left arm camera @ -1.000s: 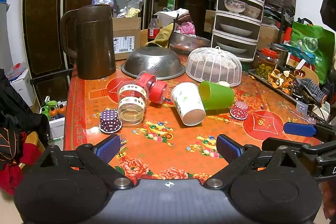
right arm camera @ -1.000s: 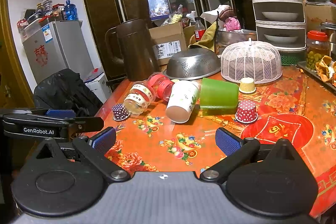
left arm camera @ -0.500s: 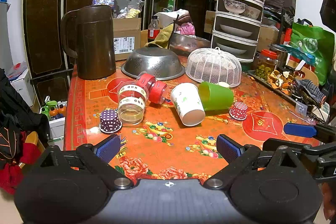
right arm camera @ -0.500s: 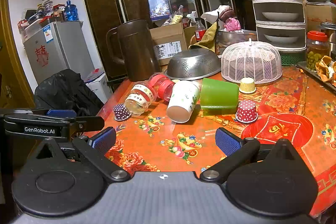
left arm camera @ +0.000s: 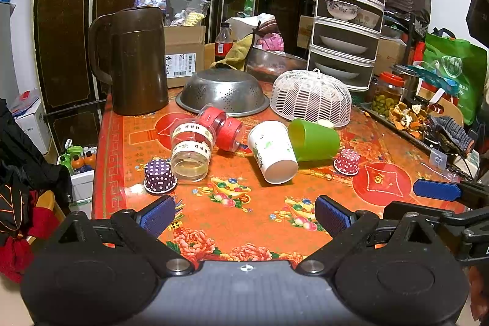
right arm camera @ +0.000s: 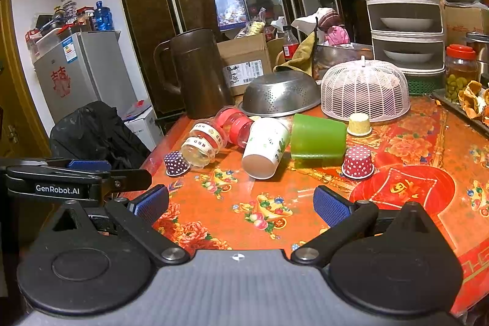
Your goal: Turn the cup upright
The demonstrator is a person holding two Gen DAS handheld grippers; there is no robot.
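A white paper cup (left arm camera: 273, 155) lies on its side mid-table, base toward me; it also shows in the right wrist view (right arm camera: 265, 147). A green plastic cup (left arm camera: 314, 139) lies on its side against it, also in the right wrist view (right arm camera: 318, 136). Two clear jars (left arm camera: 192, 147) with red lids lie tipped to the left. My left gripper (left arm camera: 244, 214) is open and empty, above the near table edge, well short of the cups. My right gripper (right arm camera: 241, 205) is open and empty, also near the front edge.
A purple dotted cupcake liner (left arm camera: 159, 175) and a red dotted one (left arm camera: 347, 161) sit upside down near the cups. Behind stand a brown pitcher (left arm camera: 137, 60), a steel colander (left arm camera: 223, 92) and a white mesh food cover (left arm camera: 311, 97). A tray of peels (left arm camera: 406, 115) is at right.
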